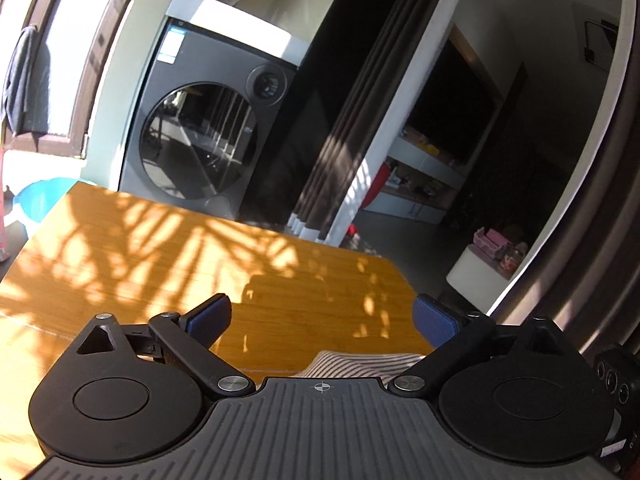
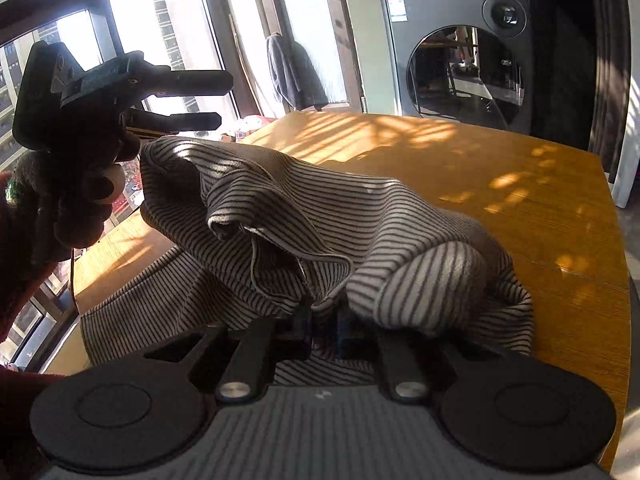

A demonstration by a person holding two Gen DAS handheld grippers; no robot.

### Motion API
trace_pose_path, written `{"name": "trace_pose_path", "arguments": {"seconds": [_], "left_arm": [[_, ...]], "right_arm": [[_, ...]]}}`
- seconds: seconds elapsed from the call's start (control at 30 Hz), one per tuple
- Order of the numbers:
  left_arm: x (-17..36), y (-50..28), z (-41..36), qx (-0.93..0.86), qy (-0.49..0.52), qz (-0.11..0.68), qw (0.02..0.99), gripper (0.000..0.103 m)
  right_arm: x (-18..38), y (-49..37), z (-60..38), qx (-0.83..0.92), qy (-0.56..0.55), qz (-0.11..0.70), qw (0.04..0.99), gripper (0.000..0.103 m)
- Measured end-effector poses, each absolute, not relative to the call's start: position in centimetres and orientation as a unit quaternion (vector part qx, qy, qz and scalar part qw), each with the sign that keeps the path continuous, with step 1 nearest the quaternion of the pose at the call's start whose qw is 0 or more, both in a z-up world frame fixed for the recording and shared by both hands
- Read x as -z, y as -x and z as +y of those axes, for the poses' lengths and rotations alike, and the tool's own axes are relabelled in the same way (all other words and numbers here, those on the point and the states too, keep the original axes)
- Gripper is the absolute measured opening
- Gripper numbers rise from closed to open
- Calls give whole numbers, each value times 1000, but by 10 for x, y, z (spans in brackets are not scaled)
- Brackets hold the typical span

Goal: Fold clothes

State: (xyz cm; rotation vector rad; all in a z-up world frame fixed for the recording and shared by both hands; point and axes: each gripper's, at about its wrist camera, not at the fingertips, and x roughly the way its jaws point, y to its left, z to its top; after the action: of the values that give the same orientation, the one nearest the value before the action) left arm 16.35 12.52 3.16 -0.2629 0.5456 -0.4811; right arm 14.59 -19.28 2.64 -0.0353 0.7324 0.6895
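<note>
Right wrist view: the right tool (image 2: 328, 320) pinches a bunched striped shirt (image 2: 304, 216) heaped on the near counter (image 2: 520, 184). The left tool (image 2: 200, 98) hovers spread and empty at the far left. Spreading seems underway; next, it should grab a free edge.

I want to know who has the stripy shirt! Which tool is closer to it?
Right. The right tool is shut on the grey striped cloth shirt; the left tool hangs open above its far edge, touching nothing.
</note>
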Motion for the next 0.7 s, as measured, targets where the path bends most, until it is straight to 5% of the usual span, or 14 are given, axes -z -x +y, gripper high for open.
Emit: {"name": "trace_pose_path", "arguments": {"seconds": [0.03, 0.07, 0.17, 0.3, 0.53, 0.7], "left_arm": [[-26, -157, 122, 240, 102, 282, 923, 64], [-21, -152, 121, 241, 82, 295, 921, 62], [0, -130, 128, 224, 37, 331, 916, 66], [16, -116, 155, 184, 47, 367, 911, 86], [-10, -99, 185, 184, 140, 345, 910, 87], [-3, -111, 172, 235, 203, 376, 873, 78]], "right_arm": [[-31, -142, -195, -336, 22, 348, 875, 12], [-39, -135, -198, -348, 26, 336, 875, 16], [-70, -117, -209, -363, 22, 280, 888, 26], [-92, -119, -218, -337, 9, 234, 912, 41], [-16, -138, -215, -263, 61, 340, 901, 53], [-40, -129, -260, -263, -67, 341, 900, 71]]}}
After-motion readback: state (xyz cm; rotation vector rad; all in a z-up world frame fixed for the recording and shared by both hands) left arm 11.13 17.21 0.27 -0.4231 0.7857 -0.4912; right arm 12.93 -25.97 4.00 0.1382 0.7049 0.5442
